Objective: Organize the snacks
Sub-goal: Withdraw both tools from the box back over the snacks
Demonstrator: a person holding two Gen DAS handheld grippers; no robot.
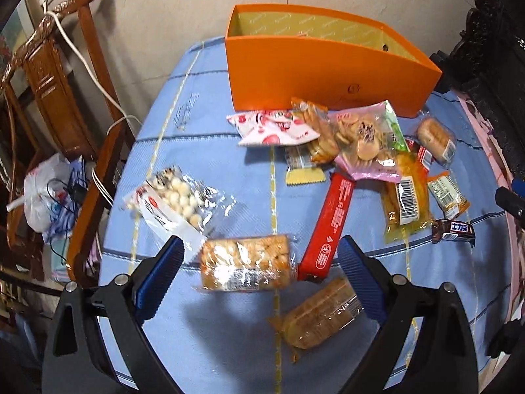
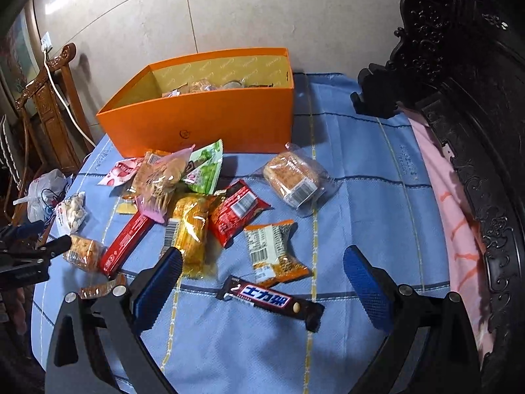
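Note:
An orange box [image 1: 315,75] [image 2: 210,121] stands at the far side of the table, and the right wrist view shows a few snacks [image 2: 203,87] inside it. Many wrapped snacks lie loose in front of it. My left gripper [image 1: 262,256] is open above a clear pack of crackers [image 1: 244,262], which lies between its blue pads without touching them. A red carton [image 1: 329,226] lies by its right finger. My right gripper [image 2: 262,279] is open over a dark chocolate bar [image 2: 269,300]. An orange-and-white packet [image 2: 274,249] lies just beyond the bar.
A blue checked cloth [image 1: 213,115] covers the table. A wooden chair [image 1: 65,98] with a white cable and a plastic bag [image 1: 46,190] stand off the left edge. Dark carved furniture [image 2: 475,115] and pink cloth [image 2: 456,216] border the right side. A wrapped bread roll [image 2: 293,177] lies apart.

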